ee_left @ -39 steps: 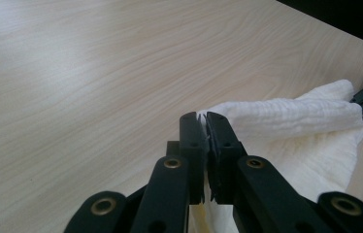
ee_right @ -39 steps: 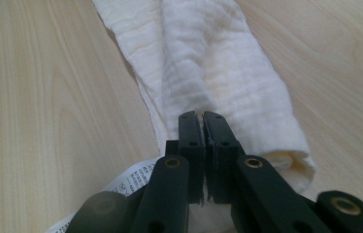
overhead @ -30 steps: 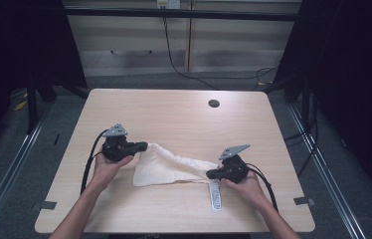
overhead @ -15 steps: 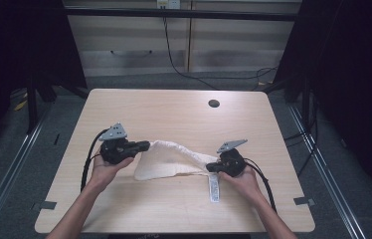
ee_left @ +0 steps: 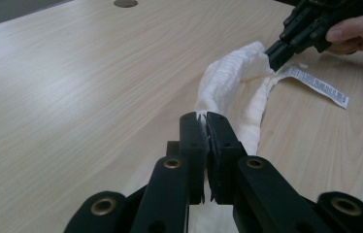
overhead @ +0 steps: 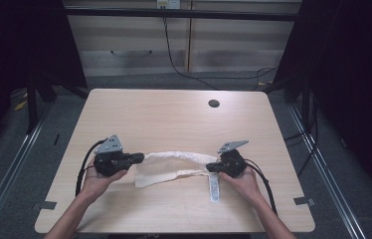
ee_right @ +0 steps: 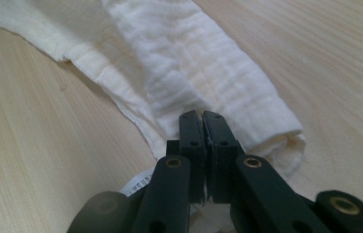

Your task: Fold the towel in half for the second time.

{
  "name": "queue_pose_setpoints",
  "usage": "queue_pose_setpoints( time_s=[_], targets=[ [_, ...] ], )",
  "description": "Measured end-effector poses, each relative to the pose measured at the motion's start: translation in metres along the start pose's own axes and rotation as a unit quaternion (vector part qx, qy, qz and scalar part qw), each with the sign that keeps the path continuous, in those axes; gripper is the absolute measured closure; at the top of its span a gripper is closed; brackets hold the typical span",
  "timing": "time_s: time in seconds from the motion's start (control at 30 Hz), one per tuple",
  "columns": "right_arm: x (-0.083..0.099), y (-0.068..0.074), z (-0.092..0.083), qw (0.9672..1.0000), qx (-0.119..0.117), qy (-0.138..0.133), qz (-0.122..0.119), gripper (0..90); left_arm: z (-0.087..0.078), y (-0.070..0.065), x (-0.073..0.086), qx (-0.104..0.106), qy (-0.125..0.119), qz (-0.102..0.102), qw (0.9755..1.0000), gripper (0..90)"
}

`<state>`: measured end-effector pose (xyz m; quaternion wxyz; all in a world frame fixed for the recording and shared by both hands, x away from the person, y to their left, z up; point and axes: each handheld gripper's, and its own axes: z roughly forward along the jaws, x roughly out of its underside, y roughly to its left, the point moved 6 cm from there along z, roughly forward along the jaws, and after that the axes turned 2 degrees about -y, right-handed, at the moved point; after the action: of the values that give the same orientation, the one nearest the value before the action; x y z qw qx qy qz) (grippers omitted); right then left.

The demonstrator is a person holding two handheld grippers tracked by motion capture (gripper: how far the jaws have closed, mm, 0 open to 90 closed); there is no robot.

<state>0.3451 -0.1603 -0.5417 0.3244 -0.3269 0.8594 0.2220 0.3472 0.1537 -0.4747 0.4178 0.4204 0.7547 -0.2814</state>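
A white muslin cloth (overhead: 174,164) lies bunched in a band across the near half of the wooden table (overhead: 174,119), strung between both grippers. My left gripper (overhead: 142,158) is shut on its left end; in the left gripper view the jaws pinch a fold of the cloth (ee_left: 228,82) at the gripper tip (ee_left: 206,116). My right gripper (overhead: 210,168) is shut on the right end, and its own view has the jaws closed on the rolled cloth (ee_right: 184,63) at the tip (ee_right: 202,116). A white care label (overhead: 214,186) trails from that end onto the table.
A round cable hole (overhead: 214,103) sits in the table's far right part. Cables trail from each gripper toward the near edge. A cabinet (overhead: 174,45) stands beyond the table, with dark frame posts at either side.
My left gripper has drawn the cloth's left end toward the near edge. The cloth has narrowed from a spread triangle into a stretched band. The right gripper has barely shifted.
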Motion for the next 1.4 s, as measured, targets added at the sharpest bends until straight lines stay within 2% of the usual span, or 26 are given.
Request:
queue_pose_setpoints(
  time_s=[0.07,0.3,0.4,0.43,0.47,0.5,0.63,0.67,0.7,0.8,0.9,1.1,1.23,1.3,1.37,1.4],
  targets=[
    [0.001,0.001,0.000,1.0000,0.006,0.001,-0.002,87.5,0.000,-0.003,0.004,0.002,0.005,0.003,1.0000,86.6],
    [0.001,0.000,0.000,1.0000,0.004,0.000,-0.002,87.5,-0.001,-0.004,0.018,-0.002,0.027,0.004,0.9996,86.6],
    [0.001,0.000,0.000,1.0000,0.003,-0.001,-0.003,87.5,-0.001,-0.009,0.020,0.005,0.031,0.008,0.9995,86.6],
    [0.001,0.000,0.000,1.0000,0.003,-0.001,-0.002,87.5,-0.001,-0.011,0.022,0.011,0.031,0.003,0.9994,86.6],
    [0.001,0.000,-0.001,1.0000,0.004,0.000,-0.001,87.5,0.001,-0.014,0.025,0.016,0.036,-0.002,0.9992,86.6],
    [0.001,0.000,-0.001,1.0000,0.007,0.000,-0.005,87.5,0.002,-0.016,0.028,0.016,0.046,0.007,0.9988,86.6],
    [0.001,0.000,-0.001,1.0000,0.007,-0.001,-0.005,87.5,0.010,-0.023,0.041,0.030,0.070,0.010,0.9970,86.6],
    [0.001,0.000,-0.001,1.0000,0.007,-0.001,-0.004,87.5,0.013,-0.024,0.044,0.032,0.072,0.006,0.9969,86.5],
    [0.001,0.000,-0.001,1.0000,0.006,-0.002,-0.002,87.5,0.015,-0.025,0.048,0.033,0.081,0.011,0.9961,86.6],
    [0.001,0.001,-0.001,1.0000,0.006,-0.003,-0.005,87.5,0.020,-0.026,0.055,0.032,0.093,0.009,0.9951,86.5],
    [0.001,0.001,-0.001,0.9999,0.006,-0.005,-0.009,87.5,0.022,-0.027,0.062,0.027,0.106,0.019,0.9938,86.5],
    [0.004,-0.001,-0.008,0.9985,0.037,0.013,-0.038,87.4,0.022,-0.025,0.065,0.029,0.103,0.012,0.9942,86.5],
    [0.009,-0.001,-0.014,0.9983,0.040,0.013,-0.040,87.4,0.023,-0.023,0.063,0.022,0.105,0.019,0.9941,86.5],
    [0.011,-0.002,-0.017,0.9982,0.044,0.012,-0.040,87.4,0.025,-0.021,0.063,0.018,0.105,0.014,0.9942,86.5],
    [0.012,0.000,-0.019,0.9975,0.051,0.008,-0.049,87.4,0.026,-0.018,0.062,0.021,0.100,0.001,0.9948,86.5],
    [0.014,0.001,-0.020,0.9968,0.057,0.008,-0.056,87.4,0.027,-0.016,0.062,0.016,0.097,0.000,0.9952,86.5]
  ],
)
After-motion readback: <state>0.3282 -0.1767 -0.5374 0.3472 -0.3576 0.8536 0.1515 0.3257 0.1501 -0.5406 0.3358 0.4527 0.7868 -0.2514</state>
